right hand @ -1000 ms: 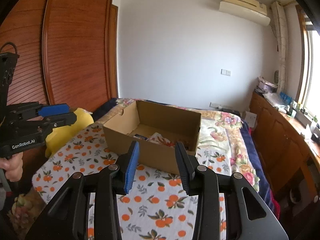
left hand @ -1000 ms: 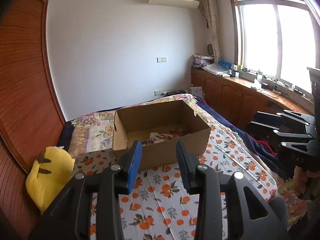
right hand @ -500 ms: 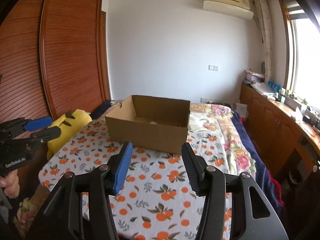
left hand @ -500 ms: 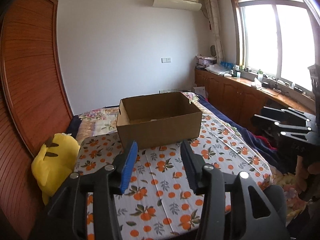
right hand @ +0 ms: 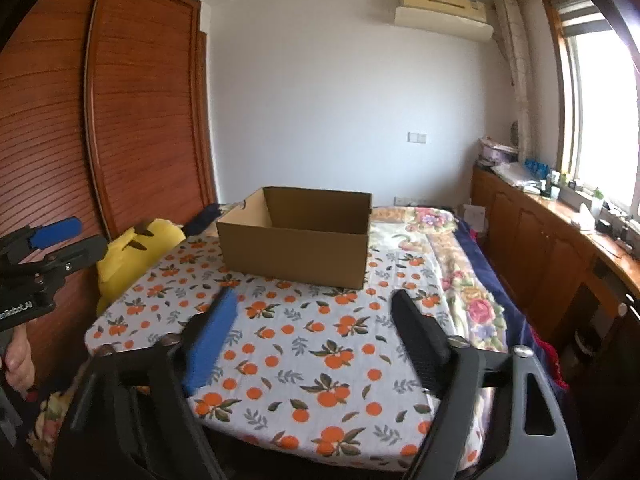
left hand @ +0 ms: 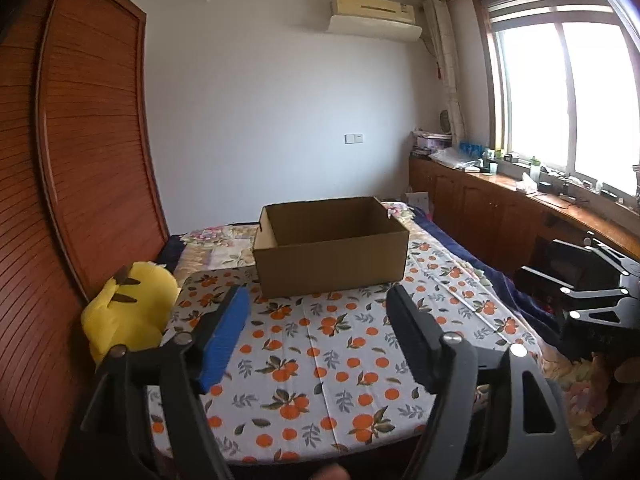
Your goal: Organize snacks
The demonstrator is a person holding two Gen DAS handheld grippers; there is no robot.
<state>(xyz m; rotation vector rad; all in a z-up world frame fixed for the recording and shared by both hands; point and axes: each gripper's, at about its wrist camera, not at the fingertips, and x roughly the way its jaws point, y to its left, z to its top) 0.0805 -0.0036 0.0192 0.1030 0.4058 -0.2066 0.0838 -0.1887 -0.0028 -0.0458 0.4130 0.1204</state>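
An open brown cardboard box [left hand: 332, 258] stands on the orange-print cloth [left hand: 320, 364] on the bed; it also shows in the right wrist view [right hand: 296, 254]. Its contents are hidden from this low angle. My left gripper [left hand: 320, 300] is open and empty, held back from the box near the bed's front edge. My right gripper [right hand: 314, 300] is open and empty at a similar distance. The right gripper shows at the right edge of the left wrist view [left hand: 580, 280], and the left gripper at the left edge of the right wrist view [right hand: 52, 248].
A yellow plush toy [left hand: 128, 316] lies at the bed's left edge beside the wooden wardrobe [left hand: 80, 184]. A wooden cabinet run [left hand: 500, 208] under the window lines the right wall. A floral quilt [right hand: 448, 264] covers the bed's right side.
Both grippers have pulled back and lowered away from the box, so its inside is no longer seen. Both sets of jaws have opened wider.
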